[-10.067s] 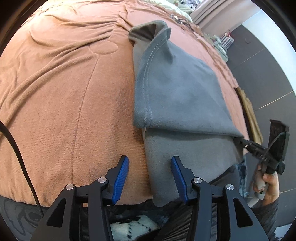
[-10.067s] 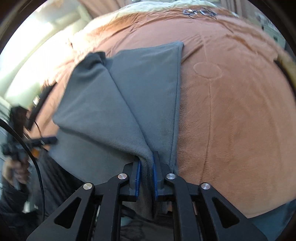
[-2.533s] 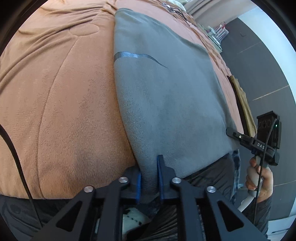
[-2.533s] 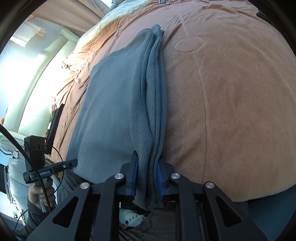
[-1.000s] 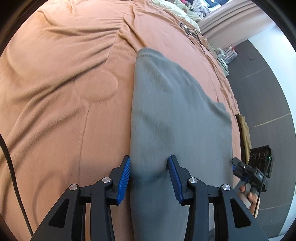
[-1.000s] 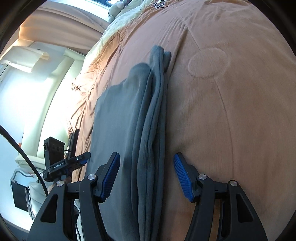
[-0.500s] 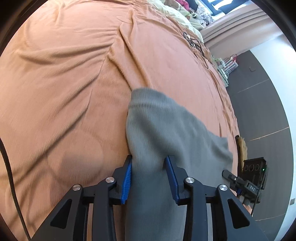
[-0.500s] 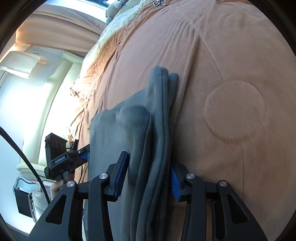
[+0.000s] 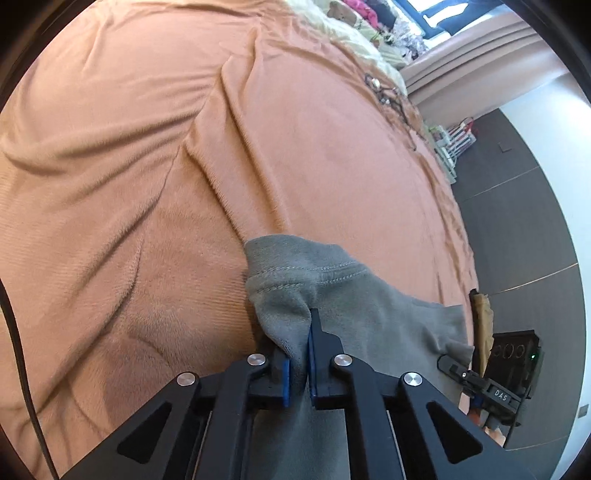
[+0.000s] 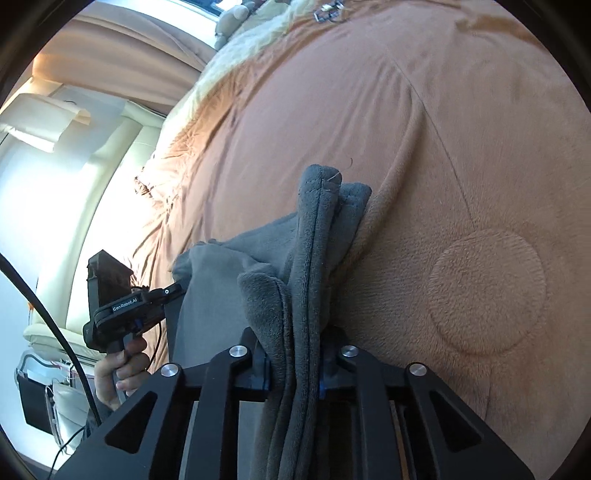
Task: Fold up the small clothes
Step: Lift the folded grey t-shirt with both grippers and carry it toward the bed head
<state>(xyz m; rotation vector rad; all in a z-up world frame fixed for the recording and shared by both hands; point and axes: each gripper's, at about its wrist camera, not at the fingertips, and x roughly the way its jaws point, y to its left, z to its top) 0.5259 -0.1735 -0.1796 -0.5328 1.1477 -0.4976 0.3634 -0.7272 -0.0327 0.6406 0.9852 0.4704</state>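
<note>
A grey fleece garment [image 9: 369, 314], folded into a long narrow stack, lies on an orange-brown bed blanket [image 9: 147, 147]. My left gripper [image 9: 297, 354] is shut on its far left corner, and the cloth bulges over the left pad. In the right wrist view the layered right edge of the garment [image 10: 317, 221] runs between the jaws of my right gripper [image 10: 295, 369], which are closing and press on the bundle. The left gripper [image 10: 173, 291], held by a hand [image 10: 114, 373], bites the other corner. The right gripper [image 9: 454, 365] shows at the lower right of the left wrist view.
Cream bedding and soft toys [image 9: 354, 33] sit at the far end of the bed. Small dark items [image 9: 384, 92] lie on the blanket. A round stitched patch [image 10: 487, 291] lies beside the garment. Dark floor [image 9: 517, 221] borders the bed's right side. A black cable [image 9: 14, 332] hangs at left.
Both grippers slid forward along the garment to its far end and shut on the far corners. The corners now stand bunched and slightly lifted.
</note>
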